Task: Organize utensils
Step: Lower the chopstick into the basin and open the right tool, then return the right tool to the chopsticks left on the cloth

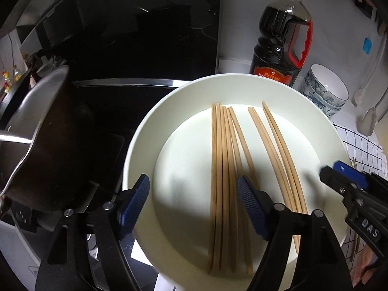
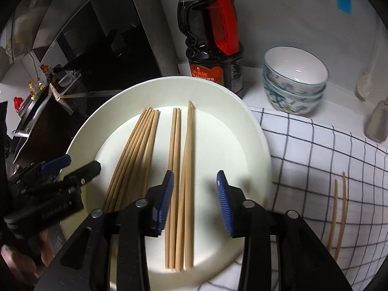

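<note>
While both grippers hover over the white plate (image 2: 254, 150), ten chopsticks (image 2: 180, 181) lie on it: six bundled at the left, two pairs beside them. Two more chopsticks (image 2: 339, 215) rest on the checked cloth (image 2: 315, 157) (right of the plate). Left gripper (image 1: 194, 206) stands wide, right gripper (image 2: 195, 201) narrower, neither holding anything. Behind stand a soy sauce bottle (image 2: 213, 48) and three stacked bowls (image 2: 294, 82).

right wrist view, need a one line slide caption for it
Open right tool above a white plate of wooden chopsticks, two more chopsticks on the checked cloth.
</note>
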